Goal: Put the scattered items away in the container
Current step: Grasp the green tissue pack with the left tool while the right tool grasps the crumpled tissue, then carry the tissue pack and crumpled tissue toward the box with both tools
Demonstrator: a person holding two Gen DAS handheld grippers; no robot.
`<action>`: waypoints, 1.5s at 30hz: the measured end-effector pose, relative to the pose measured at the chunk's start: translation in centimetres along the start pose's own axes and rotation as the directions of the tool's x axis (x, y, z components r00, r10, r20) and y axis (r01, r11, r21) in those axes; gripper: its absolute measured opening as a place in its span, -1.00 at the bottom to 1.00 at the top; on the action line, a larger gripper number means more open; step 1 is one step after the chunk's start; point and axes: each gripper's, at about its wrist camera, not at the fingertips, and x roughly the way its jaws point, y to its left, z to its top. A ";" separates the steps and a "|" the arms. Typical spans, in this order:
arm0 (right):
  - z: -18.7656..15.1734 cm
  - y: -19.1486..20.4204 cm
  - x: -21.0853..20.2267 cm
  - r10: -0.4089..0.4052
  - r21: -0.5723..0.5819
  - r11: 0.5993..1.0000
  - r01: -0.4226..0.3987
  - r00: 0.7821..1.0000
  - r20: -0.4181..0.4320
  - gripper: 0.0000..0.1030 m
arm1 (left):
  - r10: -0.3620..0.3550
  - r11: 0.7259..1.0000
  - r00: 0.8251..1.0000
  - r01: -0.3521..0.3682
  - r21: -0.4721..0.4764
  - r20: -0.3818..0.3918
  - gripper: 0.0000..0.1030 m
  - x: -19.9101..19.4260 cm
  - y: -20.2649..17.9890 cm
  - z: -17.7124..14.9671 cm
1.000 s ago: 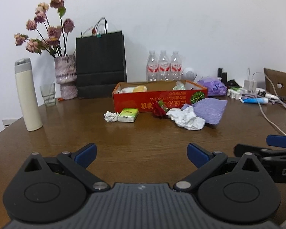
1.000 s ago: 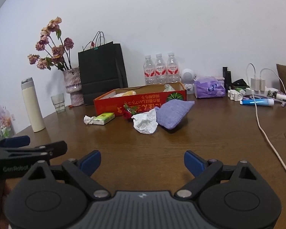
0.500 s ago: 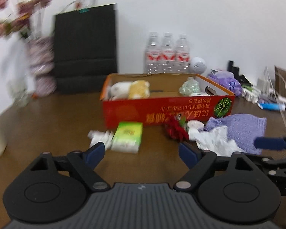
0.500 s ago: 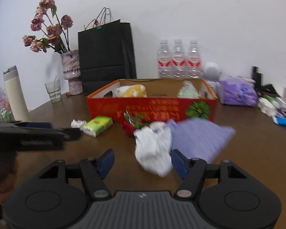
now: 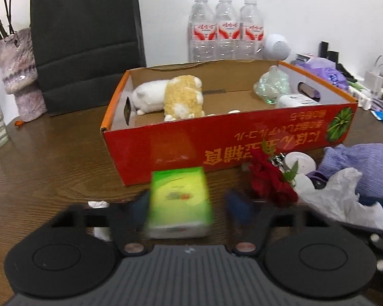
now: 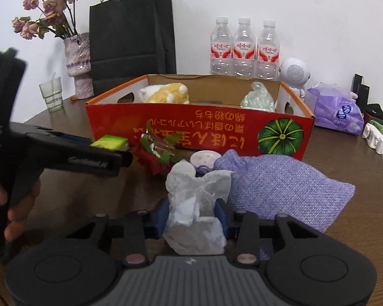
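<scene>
Two grabs are going at once, one per hand, and each turns on the thing sitting squarely between my fingers. My left gripper [image 5: 183, 205] straddles the green pack [image 5: 180, 204], whose long axis runs straight away from me toward the box [image 5: 217, 137]; the fingers flank its long sides and the jaws are closing. With the blur I cannot tell whether the pads are pressing yet. The pack lies on the table [image 5: 51, 163], just short of the box's near wall. My right gripper [image 6: 192, 216] has the crumpled tissue [image 6: 196, 204] standing up between its blue fingers [image 6: 159, 216]; these jaws are closing too, and the pads look to be against the paper on both sides. The tissue touches the purple cloth [image 6: 280, 186] on its right, with a red rose [image 6: 153, 159] and a small white disc [image 6: 205, 158] just beyond it, so I judge a lift could drag the cloth's edge along.

The box is the nearer goal for both hands, straight ahead. Its red side carries upside-down yellow characters I cannot read and a green pumpkin picture [image 6: 280, 136]. The left gripper's side, seen from the right, bears white lettering, too blurred to read. The bottles' [image 6: 243, 48] red labels are too small to read.
</scene>
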 end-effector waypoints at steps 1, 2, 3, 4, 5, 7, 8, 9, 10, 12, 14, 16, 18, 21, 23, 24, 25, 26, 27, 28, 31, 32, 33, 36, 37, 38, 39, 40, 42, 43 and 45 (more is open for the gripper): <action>-0.1 0.0 0.0 0.006 -0.002 1.000 -0.006 1.000 -0.001 -0.31 | 0.002 1.000 1.000 -0.002 -0.004 0.005 -0.08 -0.1 -0.1 -0.2; -0.2 0.0 0.1 0.010 -0.003 1.000 -0.010 1.000 -0.005 -0.32 | 0.007 1.000 1.000 -0.007 -0.004 0.005 -0.09 -0.2 -0.2 -0.2; -0.3 0.0 0.1 0.013 -0.003 1.000 -0.013 1.000 -0.008 -0.33 | 0.012 1.000 1.000 -0.012 -0.008 0.003 -0.10 -0.5 -0.3 -0.3; -0.4 0.0 0.1 0.016 -0.003 1.000 -0.016 1.000 -0.009 -0.36 | 0.013 1.000 1.000 -0.013 -0.017 -0.003 -0.10 -1.0 -0.5 -0.4; -0.4 0.1 0.0 0.018 -0.004 1.000 -0.018 1.000 -0.010 -0.38 | 0.009 1.000 1.000 -0.009 -0.026 -0.005 -0.10 -1.7 -0.8 -0.8; -0.5 0.3 -0.3 0.018 -0.012 1.000 -0.018 1.000 -0.020 -0.47 | 0.007 1.000 1.000 -0.007 -0.020 -0.007 -0.10 -3.4 -1.6 -1.8; -0.7 0.4 -0.6 0.011 -0.014 1.000 -0.012 1.000 -0.029 -0.47 | 0.011 1.000 1.000 -0.012 -0.016 -0.005 -0.10 -4.5 -2.1 -2.6; -0.9 0.5 -1.1 0.003 -0.016 1.000 -0.004 0.999 -0.038 -0.47 | 0.011 1.000 1.000 -0.011 -0.016 -0.005 -0.10 -5.7 -2.6 -3.5; -1.1 0.5 -1.7 0.000 -0.018 1.000 -0.001 0.999 -0.045 -0.47 | 0.006 1.000 1.000 -0.007 -0.021 -0.008 -0.10 -6.8 -2.9 -4.3; -2.1 0.5 -3.2 -0.002 -0.012 1.000 0.002 0.998 -0.058 -0.48 | 0.001 0.999 1.000 -0.002 -0.042 -0.011 -0.09 -9.1 -3.5 -6.2; -3.4 0.8 -5.0 -0.007 -0.010 1.000 0.006 0.998 -0.061 -0.47 | 0.018 0.999 1.000 -0.017 -0.052 0.013 -0.08 -11.6 -4.0 -8.1; -4.9 1.1 -7.0 0.002 -0.012 1.000 -0.003 0.998 -0.062 -0.47 | 0.030 0.998 0.999 -0.028 -0.055 0.030 -0.09 -13.8 -4.5 -10.0; -6.2 1.4 -8.8 0.006 -0.032 0.999 -0.008 0.998 -0.062 -0.47 | 0.037 0.998 0.999 -0.035 -0.061 0.038 -0.09 -15.6 -5.0 -11.6; -7.8 1.8 -11.3 0.003 -0.042 0.999 -0.006 0.998 -0.067 -0.45 | 0.061 0.997 0.997 -0.058 -0.058 0.043 -0.09 -17.4 -5.5 -13.1; -8.5 2.1 -12.7 0.011 -0.035 0.999 -0.013 0.998 -0.069 -0.29 | 0.064 0.995 0.997 -0.061 -0.075 0.039 -0.08 -18.4 -5.7 -13.7; -8.9 2.2 -13.4 0.024 -0.033 0.999 -0.026 0.997 -0.067 -0.20 | 0.054 0.996 0.998 -0.051 -0.075 0.039 0.05 -18.7 -5.7 -14.0; -9.1 2.3 -14.0 0.029 -0.025 0.999 -0.031 0.998 -0.059 -0.04 | 0.041 0.997 0.998 -0.039 -0.064 0.040 0.26 -18.9 -5.8 -14.1; -9.3 2.3 -14.3 0.027 -0.014 1.000 -0.028 0.998 -0.050 0.06 | 0.038 0.998 0.998 -0.036 -0.054 0.040 0.33 -19.0 -5.9 -14.2; -9.5 2.2 -14.4 0.023 -0.006 1.000 -0.023 0.999 -0.044 0.18 | 0.044 0.998 0.998 -0.042 -0.054 0.040 0.35 -19.0 -5.9 -14.3; -9.5 2.0 -14.4 0.015 0.005 1.000 -0.015 0.999 -0.042 0.20 | 0.049 0.997 0.998 -0.047 -0.064 0.034 0.35 -18.7 -5.7 -14.2; -9.3 1.3 -13.7 0.007 0.057 0.998 -0.003 0.998 -0.062 0.11 | 0.026 0.990 1.000 -0.026 -0.135 -0.004 0.32 -18.0 -4.5 -13.8; -9.3 1.3 -13.5 0.006 0.060 0.998 -0.002 0.998 -0.064 0.07 | 0.026 0.989 1.000 -0.026 -0.147 -0.002 0.29 -17.9 -4.3 -13.6; -9.3 1.4 -13.3 -0.002 0.051 0.999 0.006 0.998 -0.063 0.00 | 0.019 0.989 1.000 -0.019 -0.150 -0.003 0.17 -17.7 -4.2 -13.4; -9.5 2.3 -12.9 -0.038 -0.001 0.999 0.038 0.998 -0.046 -0.35 | 0.012 0.990 1.000 -0.012 -0.144 0.001 -0.10 -17.6 -4.4 -13.4; -9.6 2.6 -12.9 -0.044 -0.019 0.999 0.044 0.998 -0.037 -0.54 | 0.009 0.991 1.000 -0.009 -0.137 0.006 -0.11 -17.7 -4.6 -13.5; -9.7 2.8 -12.9 -0.042 -0.030 0.999 0.041 0.999 -0.030 -0.63 | 0.009 0.990 1.000 -0.007 -0.138 0.015 -0.11 -18.0 -4.8 -13.5; -9.7 2.9 -12.9 -0.041 -0.033 0.999 0.040 0.999 -0.026 -0.68 | 0.015 0.990 0.999 -0.010 -0.142 0.033 -0.11 -18.5 -5.0 -13.7; -9.7 3.0 -13.1 -0.045 -0.030 0.999 0.045 0.999 -0.021 -0.70 | 0.027 0.990 0.998 -0.019 -0.142 0.055 -0.11 -19.1 -5.2 -13.7; -9.6 2.9 -13.8 -0.049 -0.011 0.999 0.049 0.999 0.010 -0.72 | 0.064 0.990 0.989 -0.046 -0.135 0.137 -0.11 -20.9 -5.7 -13.8; -9.4 2.8 -14.4 -0.047 -0.003 0.999 0.047 0.998 0.036 -0.71 | 0.085 0.990 0.978 -0.061 -0.130 0.189 -0.11 -21.9 -6.0 -13.9; -9.1 2.8 -15.9 -0.046 0.005 0.999 0.045 0.994 0.100 -0.71 | 0.104 0.989 0.960 -0.074 -0.127 0.258 -0.11 -23.5 -6.4 -14.2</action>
